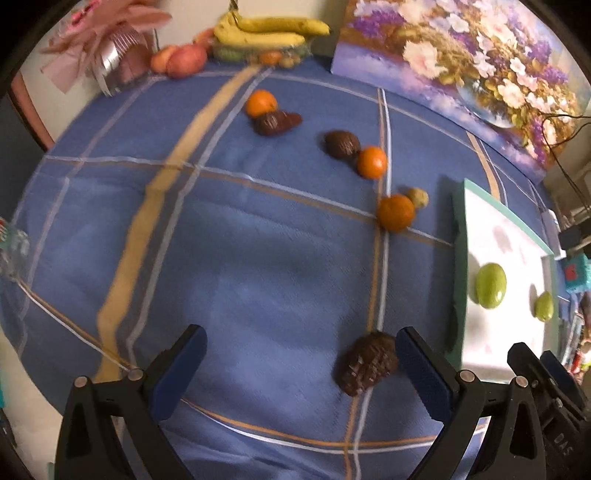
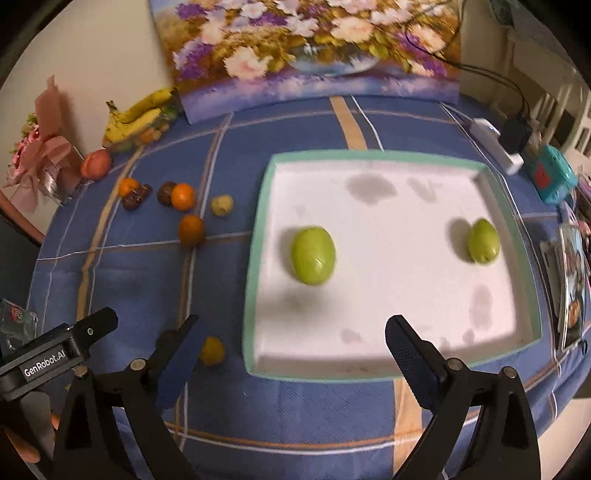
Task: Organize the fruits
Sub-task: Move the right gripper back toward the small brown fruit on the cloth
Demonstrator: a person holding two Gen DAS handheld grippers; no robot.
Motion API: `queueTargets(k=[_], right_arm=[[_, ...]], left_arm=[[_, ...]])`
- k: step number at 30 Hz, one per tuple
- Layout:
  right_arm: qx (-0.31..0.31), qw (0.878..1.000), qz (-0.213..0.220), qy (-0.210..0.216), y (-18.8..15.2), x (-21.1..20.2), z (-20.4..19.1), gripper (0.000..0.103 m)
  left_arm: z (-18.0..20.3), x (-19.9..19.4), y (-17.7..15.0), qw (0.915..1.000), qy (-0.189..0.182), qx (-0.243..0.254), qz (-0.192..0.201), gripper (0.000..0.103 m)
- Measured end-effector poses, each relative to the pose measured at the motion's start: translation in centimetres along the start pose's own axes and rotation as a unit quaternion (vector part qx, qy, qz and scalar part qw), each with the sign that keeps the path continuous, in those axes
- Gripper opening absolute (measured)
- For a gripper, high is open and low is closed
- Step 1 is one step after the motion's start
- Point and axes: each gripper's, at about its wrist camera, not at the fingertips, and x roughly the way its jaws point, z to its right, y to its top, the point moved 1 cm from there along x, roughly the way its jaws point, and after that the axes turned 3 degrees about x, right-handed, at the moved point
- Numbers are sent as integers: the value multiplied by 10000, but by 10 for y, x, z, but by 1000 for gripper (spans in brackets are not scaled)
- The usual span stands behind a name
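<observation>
Left gripper: jaws wide apart, holding nothing, low over the blue checked surface. A brown scaly fruit lies just inside its right finger, at about 3 o'clock of the gap. Probably the next pick; the gripper sits off-centre on it and would need to shift right before closing.

Right gripper: also spread open and empty, poised over the near rim of the tray.

Tray is white inside with a teal edge and carries two green fruits, one at its 9 o'clock, one at 3 o'clock, well apart. Judged: greens are sorted here first, spaced so they don't roll together (grey stains on the tray floor, nature unclear).

Loose on the cloth, 10 o'clock from the tray:
- three oranges
- two brown fruits, each touching an orange
- one small pale fruit
- a small yellow-orange fruit near the tray's near-left corner, just beside the right gripper's left finger

Bananas and a peach-like fruit sit along the far edge at 12 o'clock, beside a flower painting. They look like standing decor, not part of the sort.

Task early: most fruit is off the tray.
</observation>
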Motion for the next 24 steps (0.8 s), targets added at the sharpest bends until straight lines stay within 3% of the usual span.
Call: queueTargets(k=[2, 15, 22, 24], right_arm=[[52, 9999, -29, -97, -3, -1, 6, 97], [126, 9997, -51, -198, -4, -5, 22, 97], [87, 9997, -79, -196, -5, -3, 24, 97], [94, 9997, -81, -197, -5, -2, 23, 97]], left_arm=[[3, 6, -4, 9999, -84, -30, -136, 101], [46, 29, -15, 9968, -400, 447, -522, 53], [52, 36, -10, 9963, -444, 482, -560, 52], [52, 39, -9, 9960, -485, 463, -588, 47]])
